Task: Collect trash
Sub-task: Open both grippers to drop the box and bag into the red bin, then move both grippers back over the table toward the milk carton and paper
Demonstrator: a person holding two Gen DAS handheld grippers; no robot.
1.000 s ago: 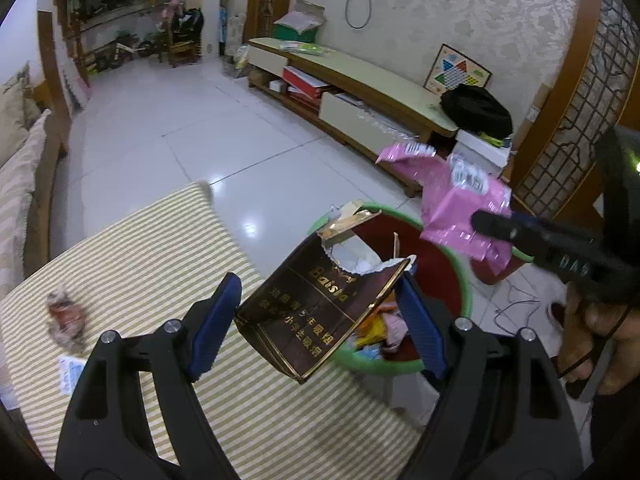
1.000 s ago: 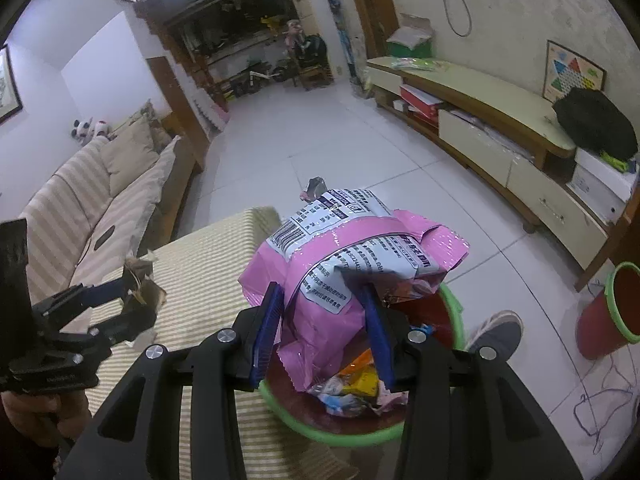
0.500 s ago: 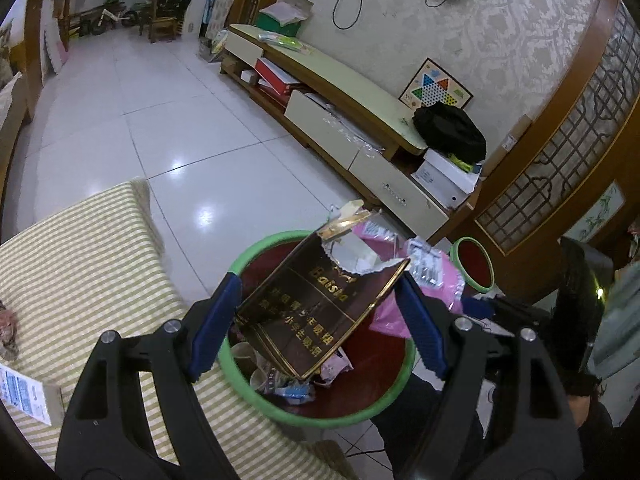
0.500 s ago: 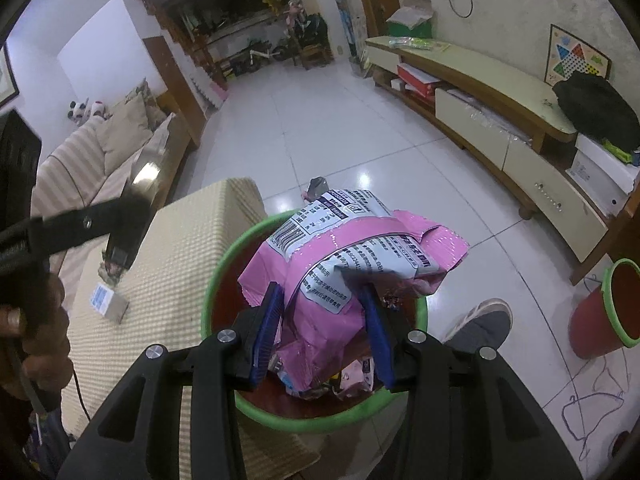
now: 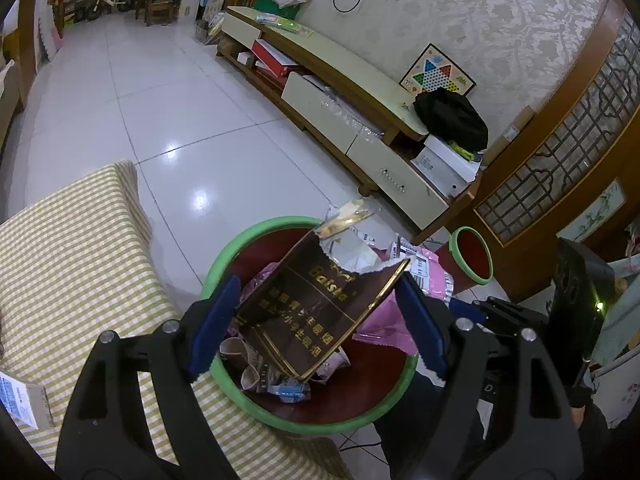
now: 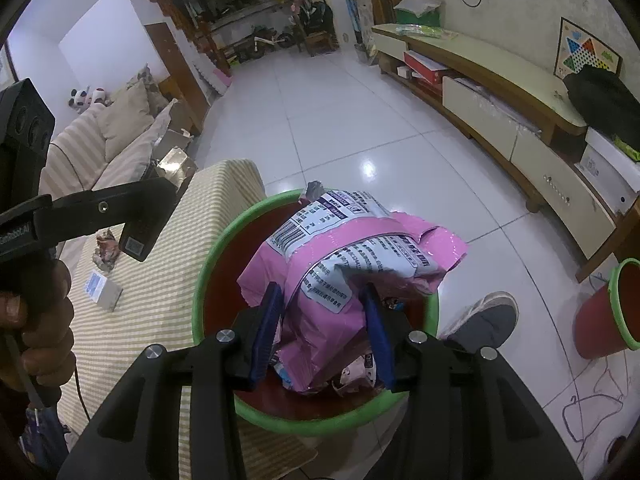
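Pink bag [image 6: 352, 264] hid most bin [image 6: 208, 264] contents; small box [image 5: 20, 404] was cropped at left frame edge.

A long low TV cabinet [image 5: 352, 92] runs along the patterned wall, with a Chinese checkers board [image 5: 438, 74] propped upright on it and a black bag [image 5: 452, 120] slumped just beside the board. A striped sofa [image 6: 100, 140] with cushions stands across the glossy white tiled floor [image 5: 120, 92]. Small bikes [image 6: 264, 42] are parked in the far room.
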